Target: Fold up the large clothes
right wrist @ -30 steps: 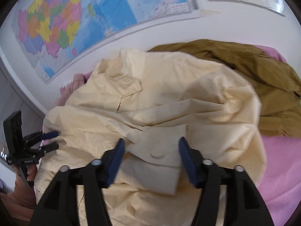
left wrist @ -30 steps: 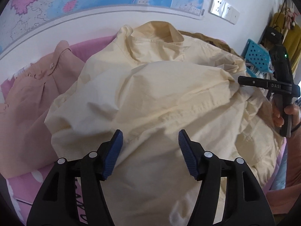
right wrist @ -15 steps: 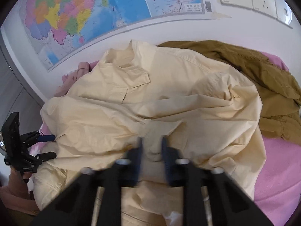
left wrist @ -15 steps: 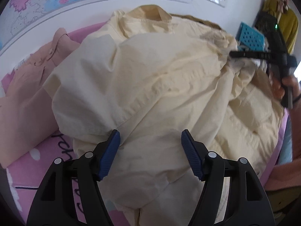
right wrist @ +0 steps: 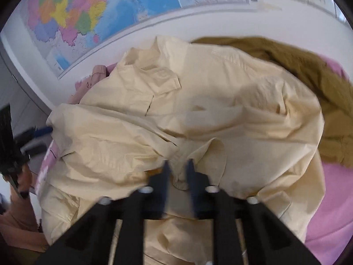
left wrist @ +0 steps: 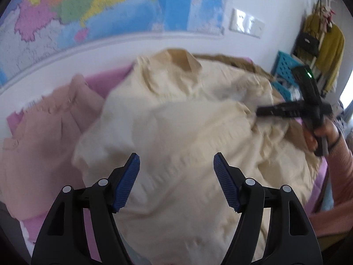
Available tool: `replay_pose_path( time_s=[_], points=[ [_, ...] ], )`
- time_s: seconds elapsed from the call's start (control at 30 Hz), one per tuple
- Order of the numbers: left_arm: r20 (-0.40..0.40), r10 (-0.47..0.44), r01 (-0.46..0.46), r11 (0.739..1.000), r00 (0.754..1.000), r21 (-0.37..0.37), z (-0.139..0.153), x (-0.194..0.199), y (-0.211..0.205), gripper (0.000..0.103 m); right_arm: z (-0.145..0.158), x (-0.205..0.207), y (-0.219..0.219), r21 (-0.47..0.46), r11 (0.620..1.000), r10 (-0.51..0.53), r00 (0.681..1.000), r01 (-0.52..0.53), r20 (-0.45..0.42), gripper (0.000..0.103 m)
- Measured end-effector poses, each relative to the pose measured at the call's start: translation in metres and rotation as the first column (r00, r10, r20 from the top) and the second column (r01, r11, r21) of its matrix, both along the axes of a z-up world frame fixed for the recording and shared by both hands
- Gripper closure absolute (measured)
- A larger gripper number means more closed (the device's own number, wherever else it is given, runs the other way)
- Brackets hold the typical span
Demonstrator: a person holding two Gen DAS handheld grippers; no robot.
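Observation:
A large cream shirt (left wrist: 187, 121) lies crumpled over a pink bed, collar toward the wall. My left gripper (left wrist: 175, 156) hovers open above its near-left part, with nothing between the blue pads (left wrist: 128, 181). In the right wrist view the shirt (right wrist: 209, 110) bunches up at my right gripper (right wrist: 178, 165), which pinches a raised fold of cloth between its fingers; its jaws are opening slightly with the cloth still between them. From the left wrist view the right gripper (left wrist: 264, 111) sits at the shirt's right edge, held by a hand.
A pale pink garment (left wrist: 44, 132) lies left of the shirt and a brown garment (right wrist: 320, 88) behind it to the right. The pink sheet (right wrist: 331, 198) shows at the right. A map covers the wall. A blue crate (left wrist: 284, 66) and hanging clothes (left wrist: 331, 44) stand at far right.
My right gripper went from wide open to shut on a fold of the cream shirt and has pulled the cloth up into a bunch. The left gripper rose a little and stays open.

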State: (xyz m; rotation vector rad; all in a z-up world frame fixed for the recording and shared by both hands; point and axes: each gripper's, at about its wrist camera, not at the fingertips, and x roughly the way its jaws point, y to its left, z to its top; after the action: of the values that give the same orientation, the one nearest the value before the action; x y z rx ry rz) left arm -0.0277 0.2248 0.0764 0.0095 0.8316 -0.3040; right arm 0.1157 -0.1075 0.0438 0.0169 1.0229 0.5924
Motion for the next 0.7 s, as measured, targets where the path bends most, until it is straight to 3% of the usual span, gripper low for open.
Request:
replay_pose_path(
  time_s=[0.1,0.2,0.27,0.33,0.4,0.43,0.47,0.53,0.57,0.7],
  points=[
    [0.003,0.041,-0.041,0.999,0.999,0.029,-0.005,0.016,0.000,0.035,0.019,-0.006,0.009,-0.020,1.000,0.007,0.995,-0.005,0.097,0.099],
    [-0.059,0.088,-0.087,0.996,0.994,0.031,-0.026,0.031,0.007,0.036,0.025,-0.004,0.007,-0.046,0.999,-0.023,0.990,0.029,0.137,0.101],
    [-0.091,0.115,-0.112,0.993,0.989,0.039,-0.040,0.039,0.014,0.044,0.013,0.005,0.004,-0.071,0.996,-0.040,0.994,0.047,0.100,0.101],
    [-0.103,0.129,-0.125,0.991,0.986,0.041,-0.050,0.041,0.018,0.046,0.007,0.012,-0.003,-0.057,0.996,-0.064,0.996,0.067,0.062,0.100],
    [-0.096,0.131,-0.124,0.990,0.987,0.068,-0.052,0.040,0.016,0.046,0.012,0.013,-0.010,0.038,0.997,-0.068,0.997,0.067,0.026,0.090],
    [-0.094,0.135,-0.127,0.988,0.986,0.085,-0.051,0.040,0.012,0.045,0.018,0.010,-0.008,0.063,0.997,-0.051,0.998,0.048,0.040,0.065],
    [-0.089,0.133,-0.125,0.988,0.987,0.086,-0.049,0.038,0.010,0.042,0.022,0.007,-0.004,0.066,0.998,-0.025,0.998,0.021,0.058,0.047],
    [-0.079,0.103,-0.099,0.994,0.992,0.054,-0.042,0.032,0.005,0.042,0.028,-0.004,0.021,0.003,0.998,0.064,0.992,-0.065,0.104,0.048],
    [-0.074,0.083,-0.081,0.996,0.994,0.036,-0.038,0.028,0.002,0.042,0.025,-0.004,0.033,-0.027,0.994,0.104,0.990,-0.102,0.092,0.055],
    [-0.033,-0.076,0.076,0.997,0.997,-0.006,-0.024,-0.002,-0.029,0.042,0.010,0.011,0.058,-0.114,0.984,0.143,0.988,-0.136,0.056,0.066]
  ],
)
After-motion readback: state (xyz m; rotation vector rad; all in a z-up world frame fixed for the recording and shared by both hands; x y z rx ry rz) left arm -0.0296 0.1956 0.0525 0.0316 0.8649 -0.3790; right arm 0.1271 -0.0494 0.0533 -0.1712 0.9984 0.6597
